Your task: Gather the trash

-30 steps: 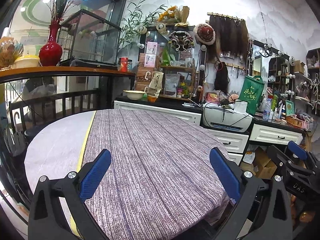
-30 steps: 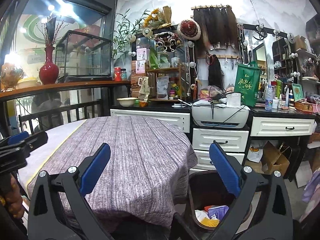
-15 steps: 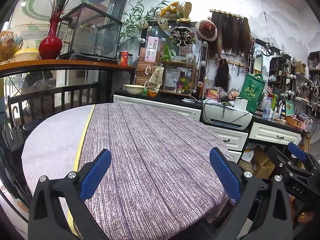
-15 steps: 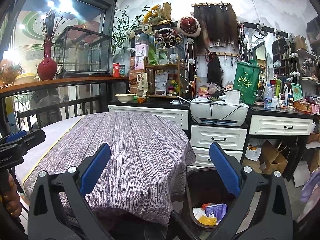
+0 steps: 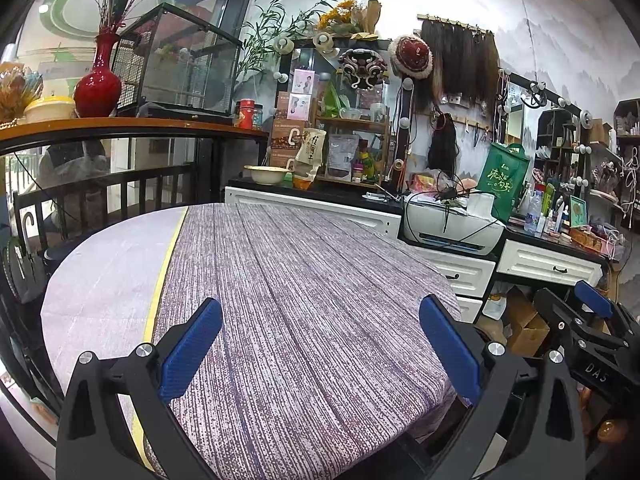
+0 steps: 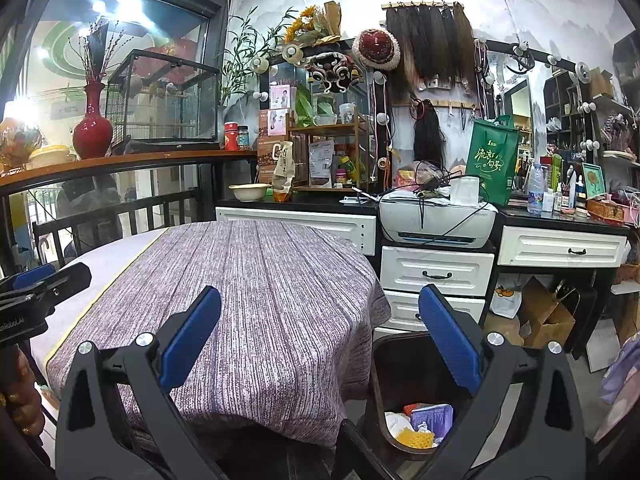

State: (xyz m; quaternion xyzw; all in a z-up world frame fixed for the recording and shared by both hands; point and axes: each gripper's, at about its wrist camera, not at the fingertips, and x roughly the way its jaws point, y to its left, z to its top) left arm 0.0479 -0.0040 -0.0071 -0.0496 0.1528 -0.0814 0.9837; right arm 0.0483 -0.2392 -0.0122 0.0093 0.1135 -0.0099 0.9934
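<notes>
A dark trash bin [image 6: 404, 376] stands on the floor beside the round table [image 6: 280, 280], at its right edge. Inside it lie a purple wrapper [image 6: 434, 420], a yellow piece [image 6: 416, 438] and some white paper. My right gripper [image 6: 320, 340] hangs open above the table's near edge and the bin, nothing between its blue pads. My left gripper [image 5: 320, 344] is open over the purple striped tablecloth [image 5: 300, 300], also holding nothing. No loose trash shows on the cloth. The right gripper [image 5: 588, 320] appears at the right of the left wrist view, the left gripper [image 6: 40, 284] at the left of the right wrist view.
White drawer cabinets [image 6: 436, 272] with a printer [image 6: 436, 220] line the wall behind the table. Cardboard boxes [image 6: 548, 316] sit on the floor to the right of the bin. A railing with a red vase [image 5: 98, 84] runs at the left. A hand [image 6: 20, 396] holds the left gripper.
Both views have risen and drawn back slightly, so the table looks lower and farther. Both grippers stay open and hold nothing.
</notes>
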